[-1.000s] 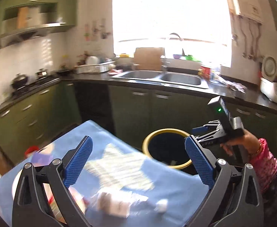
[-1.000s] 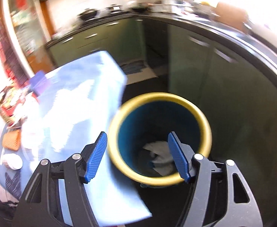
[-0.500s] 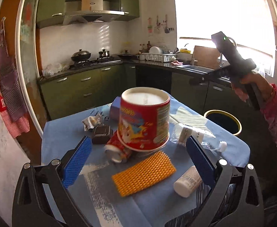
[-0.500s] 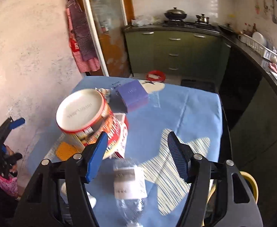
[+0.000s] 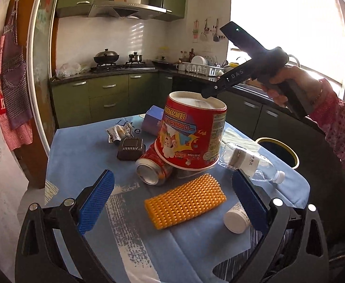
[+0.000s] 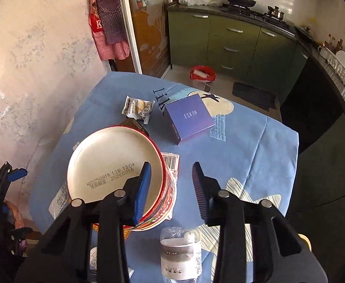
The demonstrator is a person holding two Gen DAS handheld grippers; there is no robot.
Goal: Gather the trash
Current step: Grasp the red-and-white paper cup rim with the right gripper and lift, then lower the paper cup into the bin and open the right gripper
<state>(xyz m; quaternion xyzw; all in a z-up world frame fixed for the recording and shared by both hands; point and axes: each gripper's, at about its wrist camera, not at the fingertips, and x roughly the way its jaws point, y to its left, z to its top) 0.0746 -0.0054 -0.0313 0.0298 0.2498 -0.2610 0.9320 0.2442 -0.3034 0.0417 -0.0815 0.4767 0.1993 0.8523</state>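
The table (image 5: 83, 146), under a blue cloth, carries the trash: an upside-down red noodle tub (image 5: 191, 132) tilts against a drink can (image 5: 153, 167) lying on its side, with a clear plastic bottle (image 5: 248, 160) lying to its right. Nearer lie an orange knobbly pad (image 5: 184, 200) and a small white bottle (image 5: 237, 218). The yellow-rimmed bin (image 5: 278, 148) stands past the table's right edge. The left gripper (image 5: 172, 200) hovers wide apart, empty. The right gripper (image 6: 171, 184) is closing above the tub's edge, nothing clamped.
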